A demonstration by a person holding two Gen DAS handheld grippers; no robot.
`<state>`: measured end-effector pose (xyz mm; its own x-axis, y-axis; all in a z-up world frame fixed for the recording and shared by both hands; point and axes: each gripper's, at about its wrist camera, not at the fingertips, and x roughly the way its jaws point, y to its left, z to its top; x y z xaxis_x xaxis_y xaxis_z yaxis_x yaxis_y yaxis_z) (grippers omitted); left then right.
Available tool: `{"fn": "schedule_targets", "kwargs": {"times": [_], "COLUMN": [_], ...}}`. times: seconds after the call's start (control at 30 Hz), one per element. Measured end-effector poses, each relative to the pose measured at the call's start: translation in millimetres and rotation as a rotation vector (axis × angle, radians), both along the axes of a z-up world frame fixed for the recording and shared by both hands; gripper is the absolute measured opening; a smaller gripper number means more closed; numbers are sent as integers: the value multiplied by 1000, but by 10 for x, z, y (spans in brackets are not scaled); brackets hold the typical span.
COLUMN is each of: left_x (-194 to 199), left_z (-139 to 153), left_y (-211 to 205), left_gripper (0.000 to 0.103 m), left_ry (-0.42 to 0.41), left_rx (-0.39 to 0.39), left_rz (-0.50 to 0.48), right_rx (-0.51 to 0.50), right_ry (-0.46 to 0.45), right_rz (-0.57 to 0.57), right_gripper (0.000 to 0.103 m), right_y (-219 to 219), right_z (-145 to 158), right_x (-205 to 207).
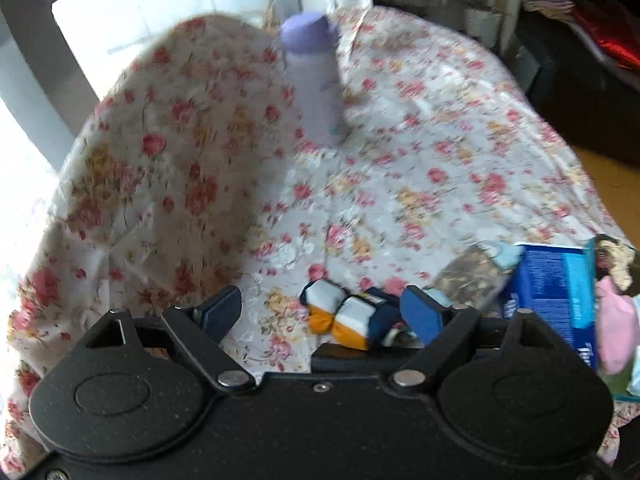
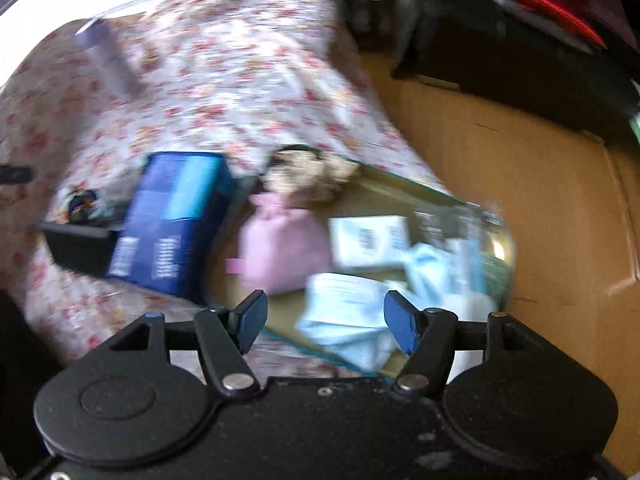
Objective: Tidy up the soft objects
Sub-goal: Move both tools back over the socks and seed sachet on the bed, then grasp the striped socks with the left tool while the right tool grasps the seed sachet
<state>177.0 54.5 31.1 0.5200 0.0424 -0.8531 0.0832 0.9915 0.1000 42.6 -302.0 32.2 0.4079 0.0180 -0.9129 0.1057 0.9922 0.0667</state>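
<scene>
Two grippers work over a table draped in a flowered cloth (image 1: 420, 152). From the left wrist camera, the left gripper (image 1: 322, 312) has its blue-padded fingers (image 1: 422, 312) spread wide and holds nothing. A rolled bundle of socks (image 1: 348, 318) in white, orange and navy lies on the cloth between the fingers, close to the right-hand pad; whether it touches that pad cannot be told. A lavender bottle (image 1: 314, 80) stands upright well beyond, near the far edge. To the right lie a speckled brown pouch (image 1: 468, 276), a blue box (image 1: 554, 300) and a pink soft bag (image 1: 614, 332).

From the right wrist camera, blurred by motion, the right gripper (image 2: 326, 322) also has its fingers (image 2: 252, 316) spread apart and empty. It hangs over a shallow glass tray (image 2: 400, 190) at the table's corner. In the tray sit the pink soft bag (image 2: 286, 250), a fluffy brown-and-cream thing (image 2: 310, 180) at the far end, a white printed packet (image 2: 370, 242) and pale blue folded cloths (image 2: 352, 320), the nearest of which shows just beyond the fingertips. The blue box (image 2: 172, 224) rests tilted against the tray's left side, with a black box (image 2: 78, 248) just beside it. Brown cardboard (image 2: 520, 200) covers the floor to the right.
</scene>
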Motion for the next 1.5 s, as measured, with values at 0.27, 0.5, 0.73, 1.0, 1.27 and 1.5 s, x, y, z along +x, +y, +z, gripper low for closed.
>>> {"fn": "schedule_targets", "kwargs": {"times": [0.27,0.5,0.73,1.0,1.27,1.5], "left_x": [252,400,512,597,712,778], "left_z": [-489,-689,-854,-974,-911,-969], "left_y": [111,41,68,53,394,508], "left_gripper": [84,84,84,63,58,60], "left_ry": [136,171,206,204,127,127], "left_rx": [-39,-66,-130,-162,-241,-225], "left_rz": [-12,-92,-140,-175,-5,71], "right_rx": [17,25,20,1,-48,-109], "right_ry": [14,49,82,89,98,140], "right_rz": [130,207,265,284,289,369], "right_gripper": [66,67,68,68,69,74], "right_y": [672,1107,1439,1718,1916,2227], "right_z": [14,-40,-76,-107,-202,-422], "right_x": [177,382,646,1055,1500,1823]}}
